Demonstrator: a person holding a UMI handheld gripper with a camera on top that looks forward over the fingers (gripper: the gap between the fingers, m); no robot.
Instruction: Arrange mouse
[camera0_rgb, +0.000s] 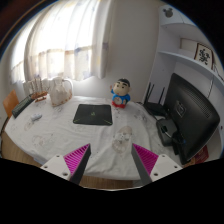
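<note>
A small pale, mottled object that looks like the mouse (121, 136) lies on the white cloth-covered table (60, 140), just ahead of the fingers and slightly right of the middle. A black mouse pad (97, 115) lies flat beyond it, near the table's centre. My gripper (112, 160) is open and empty. Its magenta pads (77, 157) stand wide apart above the table's near wooden edge, short of the mouse.
A dark monitor (190, 115) stands at the right with a black router (152, 97) behind it. A toy figure (121, 93) stands beyond the mouse pad. A clear bag (60, 90) and small items (36, 118) sit at the far left, by the curtained window.
</note>
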